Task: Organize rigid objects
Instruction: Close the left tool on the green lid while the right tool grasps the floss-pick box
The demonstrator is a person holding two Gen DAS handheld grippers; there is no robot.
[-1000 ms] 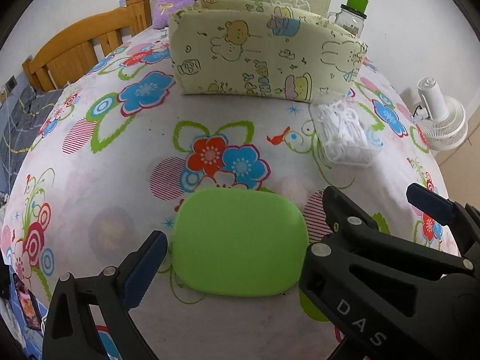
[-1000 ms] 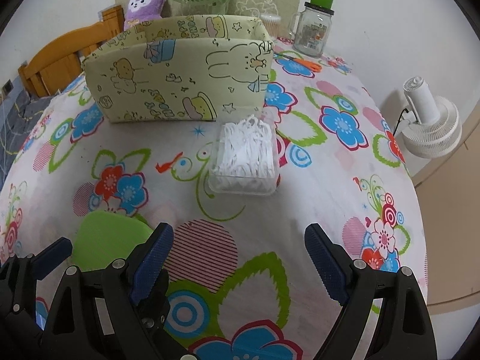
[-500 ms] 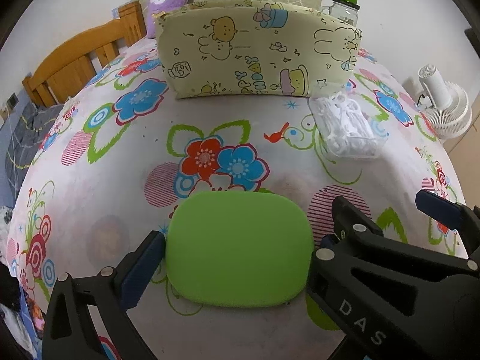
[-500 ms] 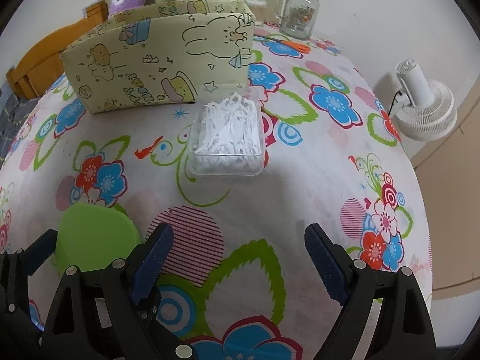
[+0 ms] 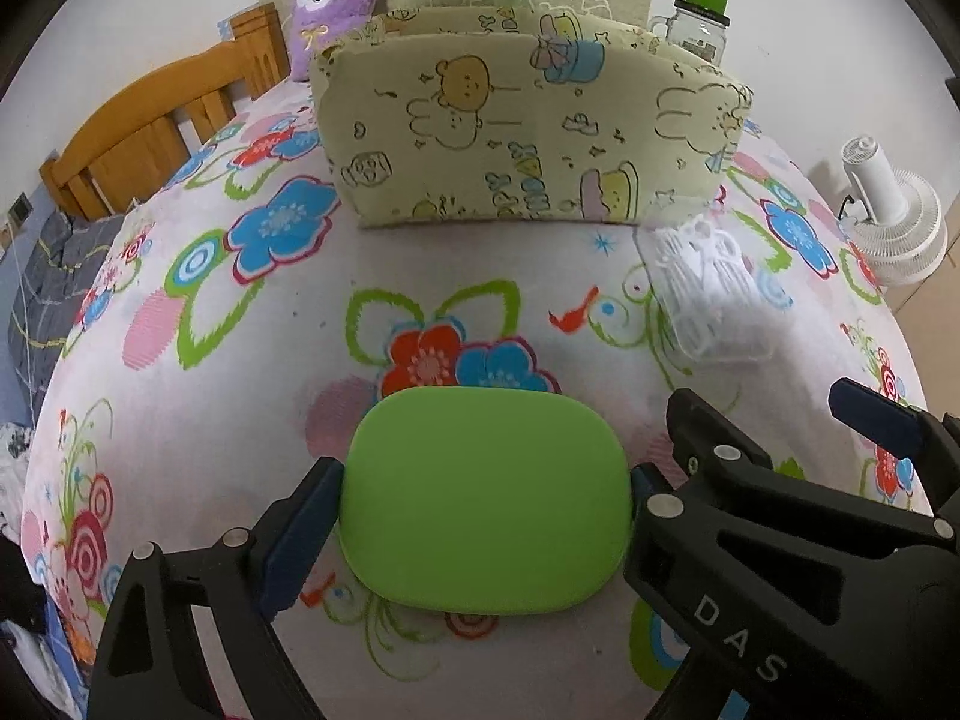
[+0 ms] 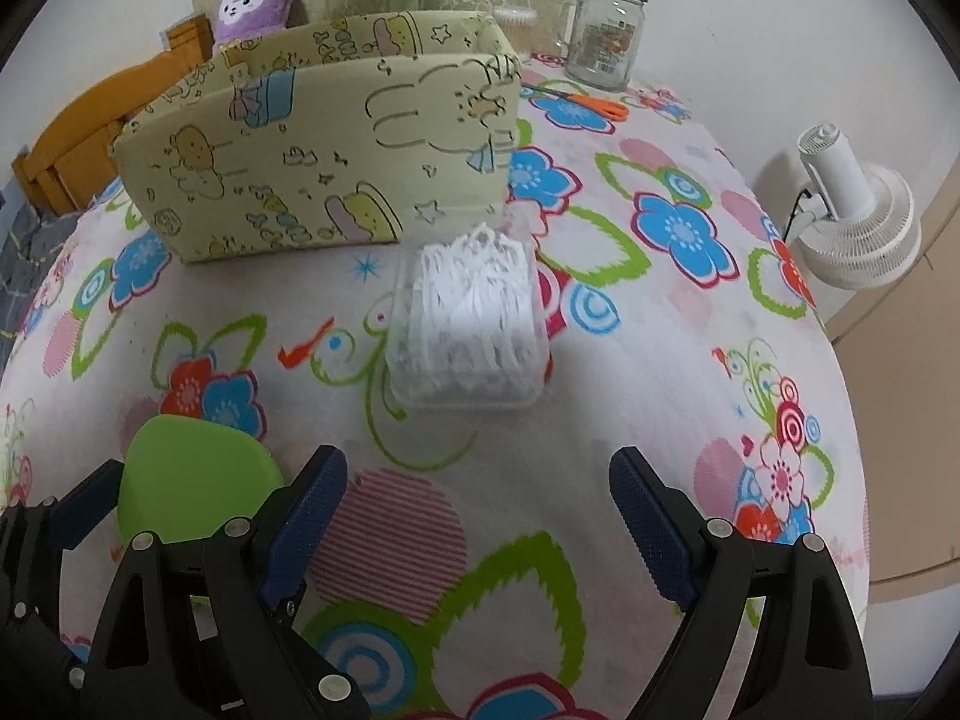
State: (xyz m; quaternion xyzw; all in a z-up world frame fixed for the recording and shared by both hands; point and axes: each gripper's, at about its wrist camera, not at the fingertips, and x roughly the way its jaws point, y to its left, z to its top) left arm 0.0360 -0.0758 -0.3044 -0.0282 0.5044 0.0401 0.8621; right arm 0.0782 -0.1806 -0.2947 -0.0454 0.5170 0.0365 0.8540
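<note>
The left claw [image 5: 486, 504] has just closed in — its pads now pinch the green case [image 5: 485, 501] between them — so the pickup looks under way, while the right claw [image 6: 478, 507] hangs spread over bare cloth [image 6: 540, 480].

Soft, even indoor light, faint shadows; strong fisheye bending, dark corners, and perhaps slight blur at the edges.

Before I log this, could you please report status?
Left claw just closed onto green case. Right claw open, empty. Clear box ahead, nothing blocking.
</note>
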